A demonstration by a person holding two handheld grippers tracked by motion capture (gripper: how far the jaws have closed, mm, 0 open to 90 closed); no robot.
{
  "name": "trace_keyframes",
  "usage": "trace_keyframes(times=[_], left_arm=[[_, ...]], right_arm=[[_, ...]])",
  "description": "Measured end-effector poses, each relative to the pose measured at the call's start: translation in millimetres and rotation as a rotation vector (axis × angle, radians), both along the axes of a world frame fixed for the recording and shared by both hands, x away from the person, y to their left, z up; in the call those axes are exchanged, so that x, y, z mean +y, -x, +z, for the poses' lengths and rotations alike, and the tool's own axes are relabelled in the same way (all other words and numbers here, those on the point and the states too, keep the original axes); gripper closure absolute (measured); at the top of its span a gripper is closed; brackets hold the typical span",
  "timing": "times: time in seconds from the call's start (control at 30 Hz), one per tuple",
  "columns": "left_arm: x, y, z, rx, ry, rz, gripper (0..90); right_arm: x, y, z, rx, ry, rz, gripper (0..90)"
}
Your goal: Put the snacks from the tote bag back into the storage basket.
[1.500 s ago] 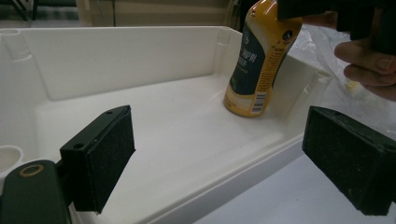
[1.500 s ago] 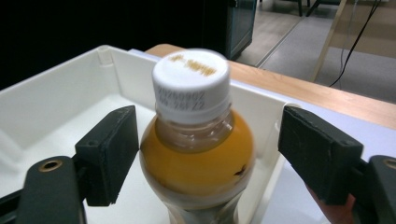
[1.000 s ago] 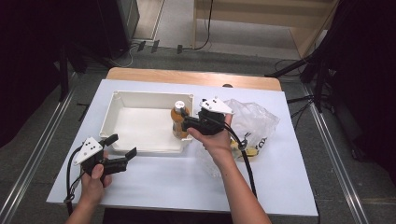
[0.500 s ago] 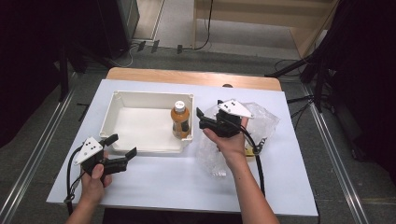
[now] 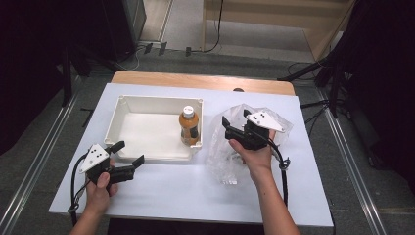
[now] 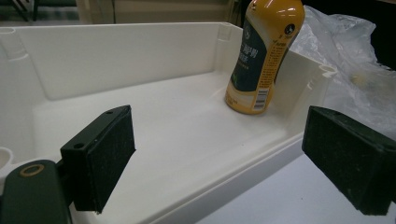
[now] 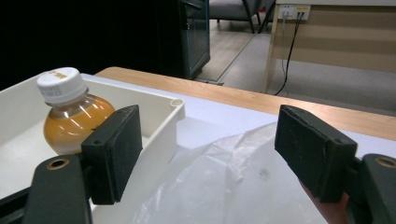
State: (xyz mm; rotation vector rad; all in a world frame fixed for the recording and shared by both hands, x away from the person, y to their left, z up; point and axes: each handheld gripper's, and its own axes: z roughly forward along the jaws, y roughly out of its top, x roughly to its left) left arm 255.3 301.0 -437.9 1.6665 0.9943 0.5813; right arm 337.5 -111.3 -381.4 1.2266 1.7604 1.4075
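Since a second ago my right gripper [image 5: 236, 125] has let go of the bottle [image 5: 189, 125] and pulled back to the right; it now hangs over the clear plastic bag [image 5: 228, 161], jaws spread wide with nothing between them. Nothing has changed at my left gripper [image 5: 128, 152], which sits at the near left corner of the white tray [image 5: 128, 105], jaws apart and empty.

I see the bottle standing upright inside the tray, against its right wall. Left of it the tray floor is bare, so I have room there. White table [image 5: 161, 188] lies open along the near edge between my hands.

That right tray wall stands between the right gripper and the bottle, and the crumpled bag lies just beside the wall.

From the left gripper view I can read the bottle's label [image 6: 252, 63] and base; the right gripper view gives me its white cap [image 7: 60, 85] above the rim.
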Motion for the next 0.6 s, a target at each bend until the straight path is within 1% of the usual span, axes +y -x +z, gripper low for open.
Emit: trace_keyframes(times=[0.33,0.43,0.6], left_arm=[[-0.4,-0.4,-0.5,0.002,-0.003,0.003,9.7],[-0.6,-0.3,-0.6,0.003,-0.004,0.004,9.7],[-1.0,-0.5,-0.9,0.002,-0.001,0.001,9.7]], right_arm=[[-18.8,5.7,-11.3,0.001,-0.005,-0.036,26.2],[-21.6,7.1,-12.9,0.000,-0.005,-0.040,26.2],[-32.1,10.8,-15.4,0.003,-0.006,-0.055,26.3]])
